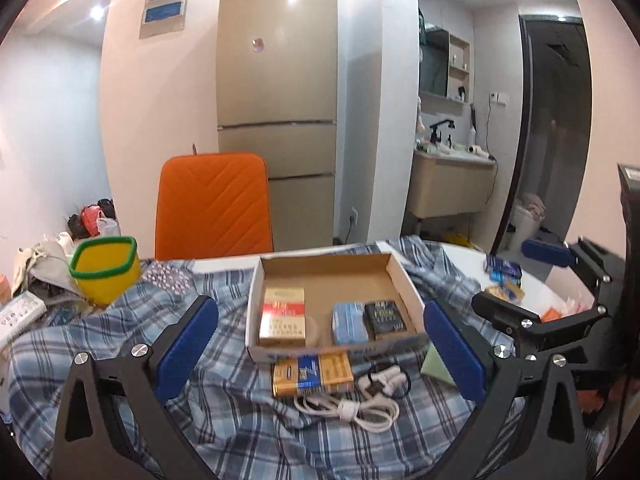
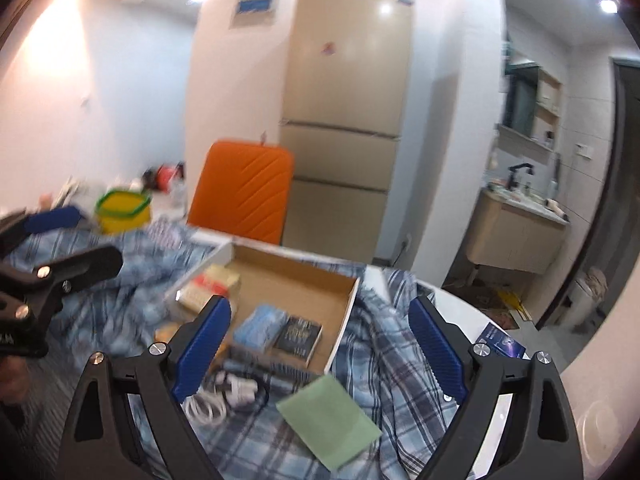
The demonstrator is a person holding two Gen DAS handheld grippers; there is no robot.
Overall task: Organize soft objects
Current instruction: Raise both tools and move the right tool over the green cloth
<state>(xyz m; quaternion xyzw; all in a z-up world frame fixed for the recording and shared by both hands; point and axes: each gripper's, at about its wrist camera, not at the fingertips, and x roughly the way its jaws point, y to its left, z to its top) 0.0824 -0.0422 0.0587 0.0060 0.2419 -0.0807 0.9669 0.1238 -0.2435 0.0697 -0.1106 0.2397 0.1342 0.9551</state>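
My left gripper (image 1: 320, 344) hangs over the table with its blue pads (image 1: 186, 350) spread wide and nothing between them. Just beyond it a gold and blue pack (image 1: 313, 373) lies flat on the blue plaid cloth (image 1: 224, 408), touching a coiled white cable (image 1: 360, 404) in front of it. My right gripper (image 2: 320, 352) is also spread wide and empty, its fingers (image 2: 434, 346) framing the near right corner of the cardboard box (image 2: 344, 320). From the left view I see that gripper (image 1: 532, 316) off to the right, level with the box's right side.

The plaid cloth, the soft thing here, is rumpled across most of the table (image 1: 536, 280) and runs under the open box (image 1: 404, 276). Inside, a red and gold pack (image 1: 282, 316) lies at the left, and a light blue pack (image 1: 349, 322) sits against a black pack (image 1: 386, 318) at the front right. A flat green sheet (image 2: 330, 420) lies on the cloth just outside the box's front right corner.

A yellow tub with a green rim (image 1: 105, 270) stands at the far left on the cloth's edge. Small blue packs (image 1: 503, 272) lie on bare tabletop at the right. An orange chair (image 1: 214, 204) stands behind the table, and a beige fridge (image 1: 278, 80) behind that.
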